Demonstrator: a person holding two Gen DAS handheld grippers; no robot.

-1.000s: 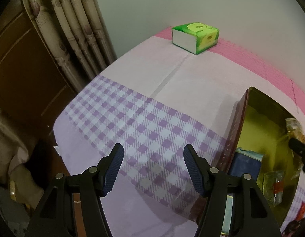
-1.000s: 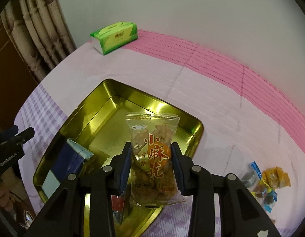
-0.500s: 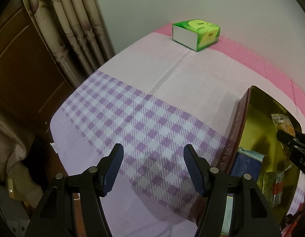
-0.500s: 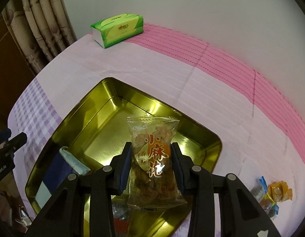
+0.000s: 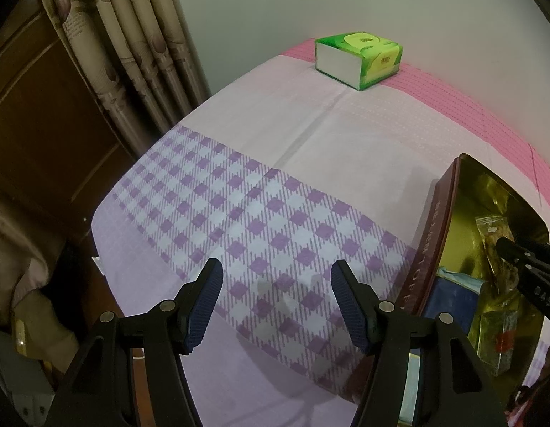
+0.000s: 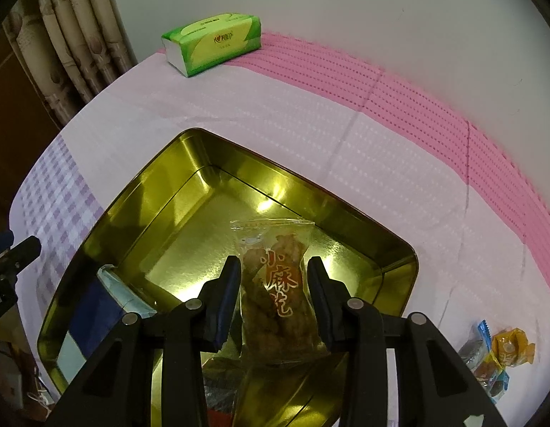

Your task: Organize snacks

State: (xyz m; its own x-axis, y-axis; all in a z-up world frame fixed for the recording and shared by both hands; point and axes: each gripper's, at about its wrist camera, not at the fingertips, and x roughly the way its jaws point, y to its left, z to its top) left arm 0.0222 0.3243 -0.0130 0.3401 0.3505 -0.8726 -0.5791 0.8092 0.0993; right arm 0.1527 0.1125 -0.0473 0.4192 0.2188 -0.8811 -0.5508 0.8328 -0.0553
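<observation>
My right tool (image 6: 273,277) is pinching a clear snack packet (image 6: 275,284) printed with red characters, its blue pads pressed in on both sides of the bag. The packet stands upright between the pads, its sealed top edge poking above them, and it hangs over the inside of the gold tin (image 6: 189,178). In the tin, to the left of the packet, I can see a dark blue packet (image 6: 93,320) lying against the near-left wall, and below the tool there is another clear wrapper with a red patch, mostly hidden by the arms. The tin sits on a surface (image 6: 310,124) covered by a cloth in pale pink, with a deeper pink stripe by the wall and purple checks at the left end. Off to the right, well apart from the tin, a small cluster of wrapped sweets (image 6: 495,356) lies on the cloth. A green tissue pack (image 6: 210,42) sits at the far corner by the curtain (image 6: 72,35).

My left tool (image 5: 276,302) is spread wide with nothing between its pads, hovering over the checked part of the cloth just left of the tin's outer wall (image 5: 428,256).
</observation>
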